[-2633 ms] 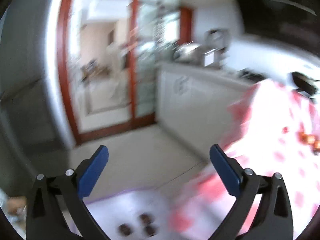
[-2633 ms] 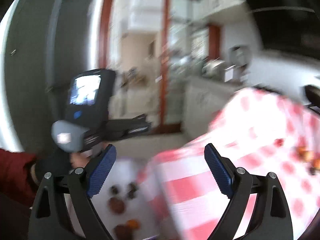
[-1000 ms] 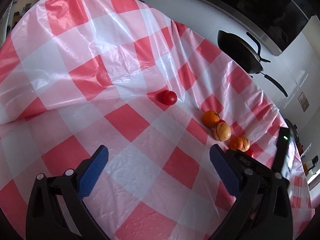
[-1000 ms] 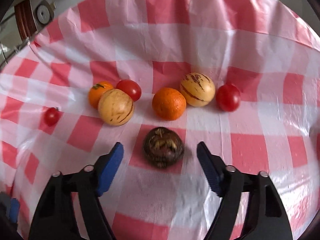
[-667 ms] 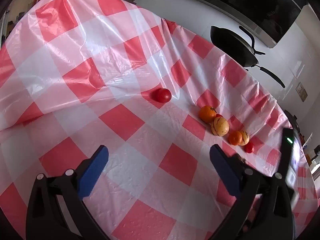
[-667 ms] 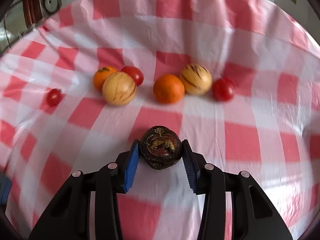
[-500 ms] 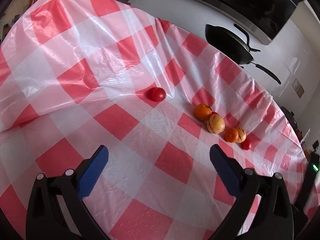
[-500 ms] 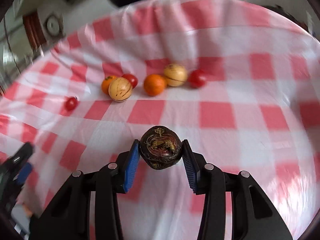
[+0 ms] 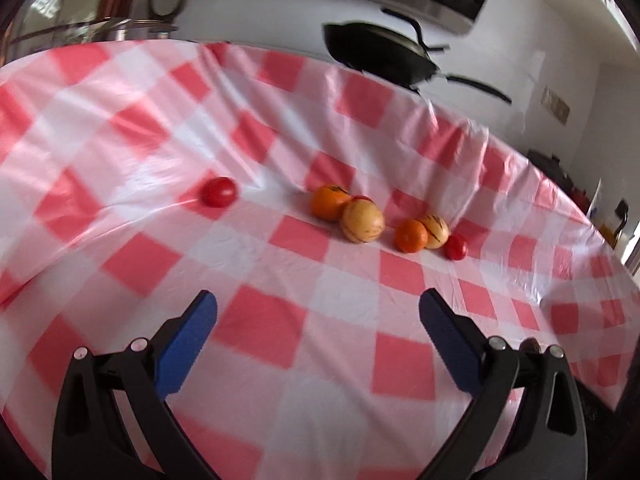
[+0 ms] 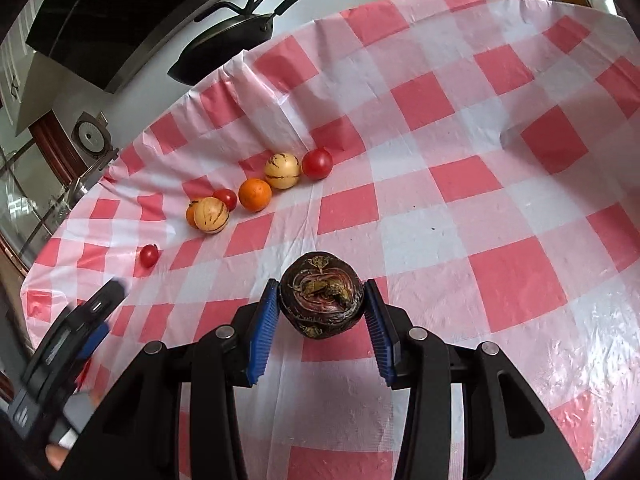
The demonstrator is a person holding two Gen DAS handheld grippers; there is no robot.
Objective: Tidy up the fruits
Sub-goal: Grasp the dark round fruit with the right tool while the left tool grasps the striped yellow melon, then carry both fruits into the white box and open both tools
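Note:
My right gripper point(image 10: 322, 306) is shut on a dark purple mangosteen point(image 10: 321, 294) and holds it above the red-and-white checked tablecloth point(image 10: 460, 208). A row of fruit lies far off: two oranges point(image 10: 255, 194), two striped yellow melons point(image 10: 282, 171) and red tomatoes point(image 10: 317, 163). One small tomato point(image 10: 149, 255) lies apart at the left. My left gripper point(image 9: 318, 312) is open and empty above the cloth, with the same fruit row point(image 9: 362, 222) ahead and the lone tomato point(image 9: 218, 192) to its left.
A black frying pan point(image 9: 376, 50) sits beyond the table's far edge, also in the right wrist view point(image 10: 228, 42). The cloth is creased and raised near the fruit. The left gripper's body point(image 10: 68, 340) shows at the lower left of the right wrist view.
My right gripper closed on the mangosteen and lifted it back and away from the fruit row. My left gripper swung from the room to face the table and drew back a little.

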